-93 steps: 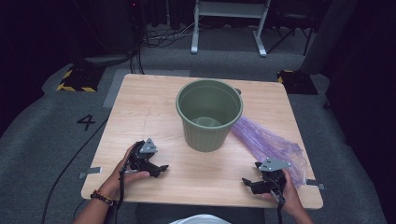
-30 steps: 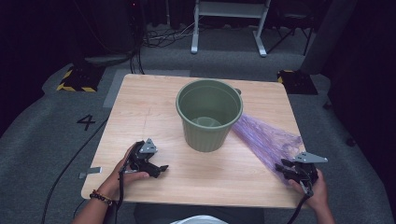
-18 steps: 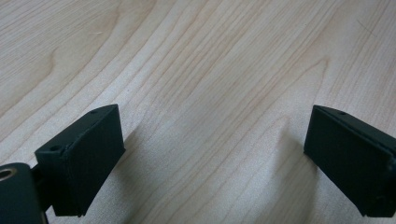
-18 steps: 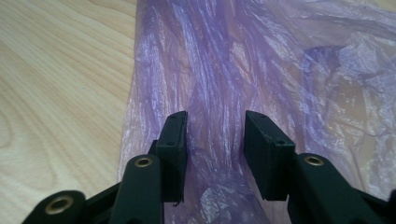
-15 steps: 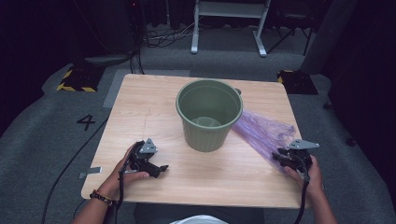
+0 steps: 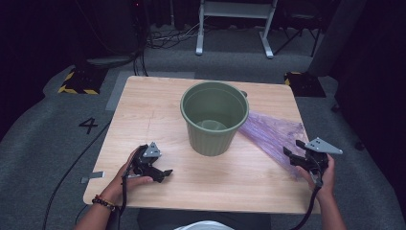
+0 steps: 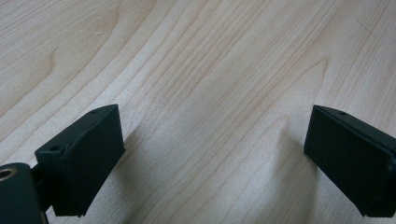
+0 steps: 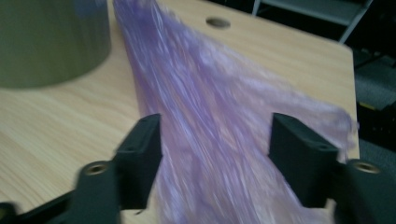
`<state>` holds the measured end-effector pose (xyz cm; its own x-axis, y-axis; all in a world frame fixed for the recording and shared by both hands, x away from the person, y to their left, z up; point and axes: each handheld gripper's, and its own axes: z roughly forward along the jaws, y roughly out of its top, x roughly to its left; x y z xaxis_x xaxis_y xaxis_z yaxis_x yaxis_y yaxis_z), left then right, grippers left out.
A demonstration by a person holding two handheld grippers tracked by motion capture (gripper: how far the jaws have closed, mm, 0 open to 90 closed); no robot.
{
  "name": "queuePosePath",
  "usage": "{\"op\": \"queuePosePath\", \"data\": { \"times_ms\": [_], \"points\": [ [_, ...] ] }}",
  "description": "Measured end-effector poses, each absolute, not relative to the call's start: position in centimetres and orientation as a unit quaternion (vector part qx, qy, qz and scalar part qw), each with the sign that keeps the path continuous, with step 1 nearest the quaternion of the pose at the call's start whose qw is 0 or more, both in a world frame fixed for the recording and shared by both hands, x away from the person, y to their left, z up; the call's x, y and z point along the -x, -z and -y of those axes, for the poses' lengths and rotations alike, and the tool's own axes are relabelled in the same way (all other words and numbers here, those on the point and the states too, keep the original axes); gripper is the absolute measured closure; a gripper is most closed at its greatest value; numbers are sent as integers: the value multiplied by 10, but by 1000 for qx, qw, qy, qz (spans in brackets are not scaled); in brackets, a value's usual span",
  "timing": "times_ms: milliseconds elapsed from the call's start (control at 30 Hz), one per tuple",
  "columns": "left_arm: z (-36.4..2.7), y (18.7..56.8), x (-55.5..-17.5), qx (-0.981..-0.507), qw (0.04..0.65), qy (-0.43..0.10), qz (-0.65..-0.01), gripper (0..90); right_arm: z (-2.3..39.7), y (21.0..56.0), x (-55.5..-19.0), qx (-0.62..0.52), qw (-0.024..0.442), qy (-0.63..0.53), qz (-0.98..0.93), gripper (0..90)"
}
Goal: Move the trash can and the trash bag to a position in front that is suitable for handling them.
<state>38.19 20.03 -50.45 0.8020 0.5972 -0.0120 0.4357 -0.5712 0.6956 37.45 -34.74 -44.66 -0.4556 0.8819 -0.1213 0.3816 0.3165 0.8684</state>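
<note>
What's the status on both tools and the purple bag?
Left tool open, resting on bare table. Right tool jaws just opened, wide over purple bag, no grip. Bag flat on table, far end by green bucket. Nothing blocking.

Green bucket (image 6: 214,118) on wooden table (image 6: 143,112)

Grey carpet floor (image 6: 57,143), dark room

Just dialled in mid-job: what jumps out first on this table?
The green bucket stands upright mid-table, with a purple plastic bag spread flat from its base toward the right edge. The right gripper hovers over the bag's near end; its jaws have just been opening, astride the bag. The left gripper rests open on bare wood.
</note>
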Motion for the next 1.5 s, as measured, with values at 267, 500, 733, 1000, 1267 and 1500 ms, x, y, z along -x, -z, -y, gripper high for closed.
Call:
{"op": "queuePosePath", "data": {
  "times_ms": [267, 500, 733, 1000, 1267, 1500],
  "points": [
    [-200, 505, -382, -879, 358, -113, -294, 46, 300, 426, -368, -352, 287, -444, -773, 214],
    [-200, 505, -382, -879, 358, -113, -293, 47, 256, 430, -388, -307, 241, -441, -808, 218],
    [-200, 505, -382, -879, 358, -113, -293, 46, 228, 440, -412, -298, 185, -446, -823, 198],
    [-200, 505, -382, -879, 358, -113, -294, 47, 210, 448, -426, -279, 156, -451, -833, 169],
    [-201, 505, -382, -880, 358, -113, -292, 47, 196, 451, -431, -266, 151, -469, -829, 158],
    [-201, 504, -382, -880, 357, -112, -291, 46, 187, 453, -437, -273, 153, -466, -828, 153]
  ]
}}
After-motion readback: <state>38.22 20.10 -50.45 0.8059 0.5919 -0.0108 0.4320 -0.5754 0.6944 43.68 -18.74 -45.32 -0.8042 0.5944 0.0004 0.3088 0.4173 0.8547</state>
